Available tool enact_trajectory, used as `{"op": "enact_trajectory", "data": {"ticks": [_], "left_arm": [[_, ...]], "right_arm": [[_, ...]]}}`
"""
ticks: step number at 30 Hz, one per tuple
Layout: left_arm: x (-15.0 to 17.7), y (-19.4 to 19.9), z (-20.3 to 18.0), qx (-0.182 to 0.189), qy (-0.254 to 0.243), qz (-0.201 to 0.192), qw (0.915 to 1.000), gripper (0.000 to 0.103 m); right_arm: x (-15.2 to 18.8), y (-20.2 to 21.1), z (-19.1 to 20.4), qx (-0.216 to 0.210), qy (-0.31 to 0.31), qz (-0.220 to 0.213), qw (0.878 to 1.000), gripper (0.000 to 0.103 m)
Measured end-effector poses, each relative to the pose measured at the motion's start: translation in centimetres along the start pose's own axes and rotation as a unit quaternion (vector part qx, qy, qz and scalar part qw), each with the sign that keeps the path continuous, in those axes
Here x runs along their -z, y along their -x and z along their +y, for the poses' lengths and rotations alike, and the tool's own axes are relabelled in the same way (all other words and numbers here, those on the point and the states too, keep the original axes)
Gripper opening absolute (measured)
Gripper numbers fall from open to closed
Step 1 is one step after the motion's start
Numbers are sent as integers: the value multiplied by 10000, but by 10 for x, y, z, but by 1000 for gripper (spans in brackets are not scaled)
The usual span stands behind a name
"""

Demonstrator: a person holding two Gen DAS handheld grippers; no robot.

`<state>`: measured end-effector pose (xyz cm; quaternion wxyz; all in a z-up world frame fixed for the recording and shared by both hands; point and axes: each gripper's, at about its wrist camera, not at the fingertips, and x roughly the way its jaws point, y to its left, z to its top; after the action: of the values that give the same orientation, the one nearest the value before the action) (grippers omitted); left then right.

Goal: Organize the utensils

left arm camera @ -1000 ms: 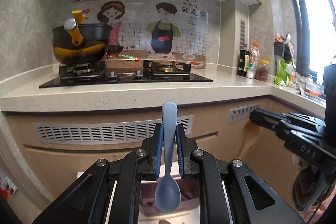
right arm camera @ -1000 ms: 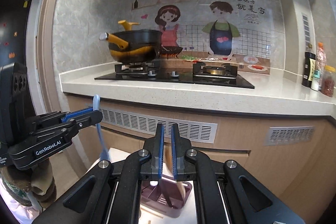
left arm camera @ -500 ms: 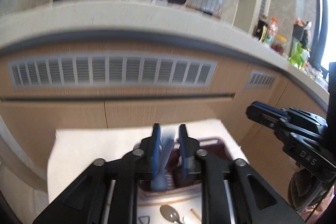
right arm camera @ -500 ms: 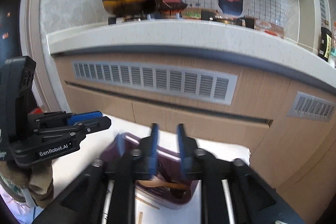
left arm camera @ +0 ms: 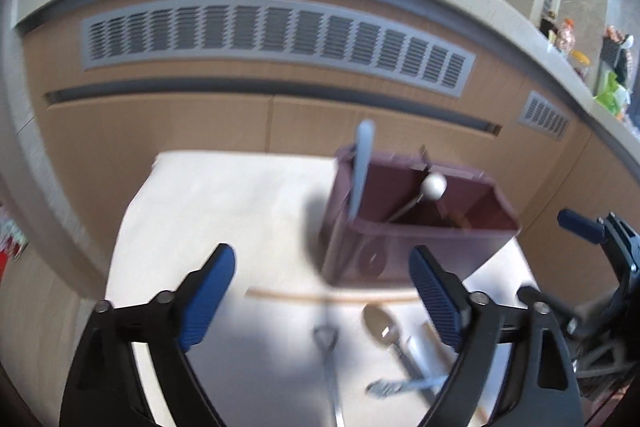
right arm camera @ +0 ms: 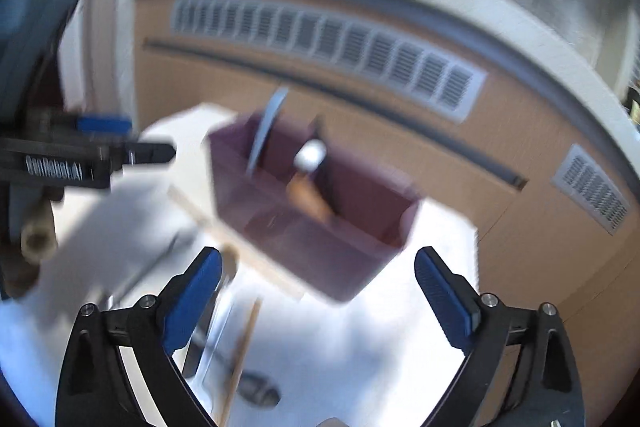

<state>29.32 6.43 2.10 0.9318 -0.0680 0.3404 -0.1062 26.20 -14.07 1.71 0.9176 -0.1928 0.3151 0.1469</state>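
Standing handle-up in the left end of the maroon utensil caddy (left arm camera: 416, 227) at frame centre, the pale blue spoon (left arm camera: 360, 167) is looking stowed. Both the left gripper (left arm camera: 320, 291) and right gripper (right arm camera: 318, 291) are hanging spread apart and empty. Next probably means reaching for the metal spoon (left arm camera: 384, 323) lying at lower centre.

The left gripper (left arm camera: 322, 293) fills the lower frame, jaws spread wide and empty. Right of centre on the white table (left arm camera: 208, 211), a maroon utensil holder (left arm camera: 408, 247) holds an upright pale blue spoon (left arm camera: 360, 167). A chopstick (left arm camera: 320, 295), metal spoon (left arm camera: 380, 321) and fork (left arm camera: 400, 385) lie below it
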Motion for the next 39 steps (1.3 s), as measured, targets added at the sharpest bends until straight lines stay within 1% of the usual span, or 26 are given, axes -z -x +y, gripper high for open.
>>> {"op": "enact_trajectory", "data": {"ticks": [1,4,7,8,10,12,14,15,16,17,18,20,22,23,25,27,28,30,32,37,39], "left_arm": [[9,3,4,-106,16,-18,9999,93],[31,11,14,-551,51,-56,9985,93],[49,20,22,-800,35,-68,9968,94],[55,24,24,-869,27,-93,9962,95],[64,28,28,-951,39,-121,9954,96],[72,35,30,-975,73,-162,9951,96],[78,41,32,-1001,89,-170,9948,96],[82,47,34,-1027,112,-226,9944,96],[83,50,36,-1054,140,-261,9940,96],[84,53,38,-1075,192,-277,9936,96],[86,56,42,-1033,245,-228,9941,96],[89,59,46,-899,295,-123,9954,96],[91,59,46,-883,257,-64,9957,96],[93,59,45,-865,218,-34,9960,96],[97,57,44,-792,179,64,9967,96],[99,53,44,-707,218,171,9971,96],[100,51,43,-661,245,222,9973,96],[102,47,41,-543,272,340,9976,96],[104,45,34,-462,197,424,9978,96],[113,38,5,-234,-272,687,9970,96],[118,36,-6,-156,-429,804,9957,95]], "right_arm": [[7,-4,7,-54,104,102,9999,95],[29,-13,28,-440,420,462,9971,95],[47,-15,43,-804,569,673,9929,95],[49,-15,47,-852,622,700,9920,95],[51,-12,58,-975,751,623,9904,83],[48,-12,66,-1157,814,614,9880,52],[43,-18,72,-1383,830,683,9845,42],[42,-22,76,-1452,840,713,9832,38],[40,-27,79,-1508,867,755,9818,37],[39,-33,81,-1544,896,812,9806,33],[38,-37,83,-1568,924,867,9795,29],[38,-45,86,-1638,982,1027,9762,25],[38,-52,89,-1635,1010,1136,9748,25],[38,-53,89,-1625,1028,1099,9752,25],[37,-52,89,-1624,998,1163,9747,24],[37,-51,88,-1524,927,1241,9761,16],[38,-50,86,-1479,872,1262,9770,15],[39,-46,74,-1415,600,1333,9791,10],[43,-45,57,-1369,246,1382,9806,9],[57,-44,13,-1153,-592,1501,9801,9],[66,-42,-4,-1011,-861,1478,9801,9]]}}
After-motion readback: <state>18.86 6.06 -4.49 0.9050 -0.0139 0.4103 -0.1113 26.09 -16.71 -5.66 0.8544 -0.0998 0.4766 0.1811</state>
